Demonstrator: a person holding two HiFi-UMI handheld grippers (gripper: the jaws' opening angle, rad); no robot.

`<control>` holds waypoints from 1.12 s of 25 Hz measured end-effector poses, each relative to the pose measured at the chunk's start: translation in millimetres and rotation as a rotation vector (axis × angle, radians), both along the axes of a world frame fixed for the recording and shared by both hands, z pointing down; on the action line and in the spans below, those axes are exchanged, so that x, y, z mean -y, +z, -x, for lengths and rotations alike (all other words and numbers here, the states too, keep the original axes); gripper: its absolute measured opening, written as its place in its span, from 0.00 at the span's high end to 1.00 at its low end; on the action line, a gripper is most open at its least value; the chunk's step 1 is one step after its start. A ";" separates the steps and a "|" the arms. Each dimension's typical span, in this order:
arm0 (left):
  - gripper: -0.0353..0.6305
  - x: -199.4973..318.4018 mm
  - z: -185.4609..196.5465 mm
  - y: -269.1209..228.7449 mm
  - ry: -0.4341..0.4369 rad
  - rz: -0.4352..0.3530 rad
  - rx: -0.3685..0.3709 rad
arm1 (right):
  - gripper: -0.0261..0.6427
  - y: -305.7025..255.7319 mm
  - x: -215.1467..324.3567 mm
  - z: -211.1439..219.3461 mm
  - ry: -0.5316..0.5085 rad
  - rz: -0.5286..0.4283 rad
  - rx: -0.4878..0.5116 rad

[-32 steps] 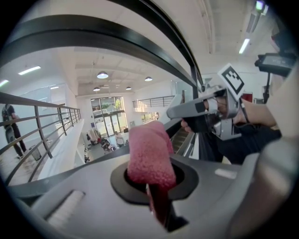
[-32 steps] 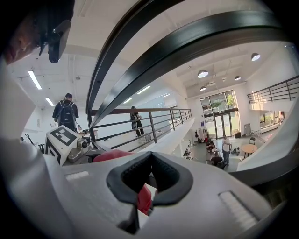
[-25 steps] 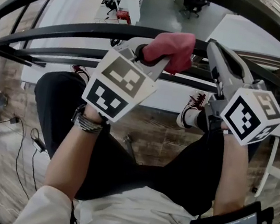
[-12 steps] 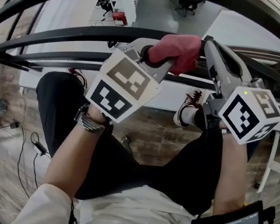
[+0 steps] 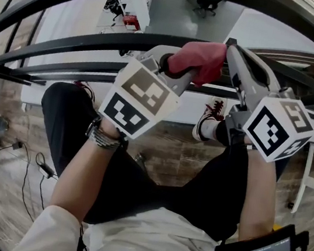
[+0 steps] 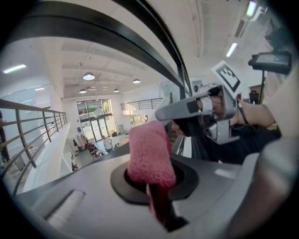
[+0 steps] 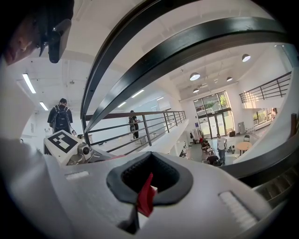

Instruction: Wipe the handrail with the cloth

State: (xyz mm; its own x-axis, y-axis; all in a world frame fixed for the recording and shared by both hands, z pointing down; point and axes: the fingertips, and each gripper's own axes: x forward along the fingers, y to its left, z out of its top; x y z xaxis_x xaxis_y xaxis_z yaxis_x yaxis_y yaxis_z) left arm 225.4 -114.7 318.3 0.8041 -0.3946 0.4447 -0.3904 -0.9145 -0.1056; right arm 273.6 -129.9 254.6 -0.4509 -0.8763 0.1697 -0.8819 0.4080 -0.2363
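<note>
Looking steeply down over a dark handrail (image 5: 101, 32), curved, smooth and painted, with a lower floor (image 5: 180, 13) far beneath it. Closer in, two grippers raised to the rail side by side. At the left gripper (image 5: 169, 65), jaws pressed together on a fold of a pink cloth (image 5: 198, 57), bunched into a wad and resting right against the handrail. From the left gripper view, shows as a fuzzy roll (image 6: 149, 154) standing up out of the pinch, with the handrail (image 6: 140, 51) sweeping overhead. At the right gripper (image 5: 234, 47), just beside the wad's right edge, jaws likewise closed, with only a thin red sliver (image 7: 146, 191) nipped between them. Most likely a corner of the same cloth, though hard to confirm from so little showing. Judging by the nap and the slump: light, soft and floppy, nothing fragile, yet apt to fold over or creep out of a shallow pinch once dragged along the metal. Best taken deep across a thick fold rather than by an edge, leaving a fat pad free to press on the rail. Worth keeping the hard jaw tips off the paint and letting only fabric rub.
</note>
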 end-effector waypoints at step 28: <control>0.90 17.7 -3.4 -42.7 -0.119 -0.137 -0.050 | 0.96 -4.4 -2.2 -10.1 0.024 -0.010 -0.001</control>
